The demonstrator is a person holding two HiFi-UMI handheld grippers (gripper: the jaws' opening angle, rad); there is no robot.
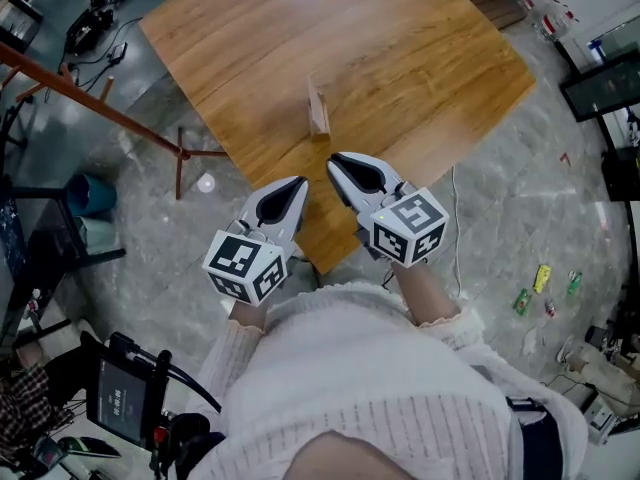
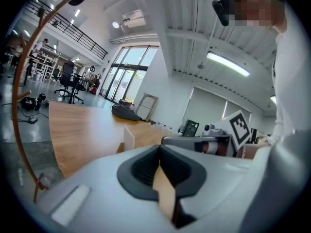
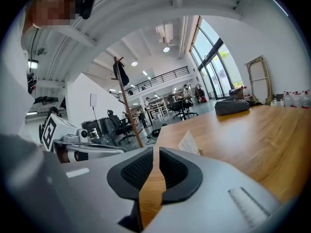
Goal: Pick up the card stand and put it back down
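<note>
1. Grey marbled floor (image 1: 130, 208) surrounds a wooden counter (image 1: 400, 58).
2. Tall windows (image 2: 127, 72) light a white hall under a ceiling strip lamp (image 2: 227, 63).
3. Office chairs (image 2: 70, 79) stand below a railed mezzanine (image 2: 68, 30).
4. A brown coat stand (image 3: 127, 101) rises beside the counter.

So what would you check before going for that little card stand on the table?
1. The card stand is upright on the table: ok.
2. It shows in both gripper views: ok.
3. Nothing sits between either gripper's jaws: ok.
4. Jaws wide enough to take it: not ok; the left gripper is shut, the right gripper only a slit apart.
5. Grippers at the stand: not ok; both are short of it, by the table's near corner.
6. Which gripper will take it: cannot tell.
</note>
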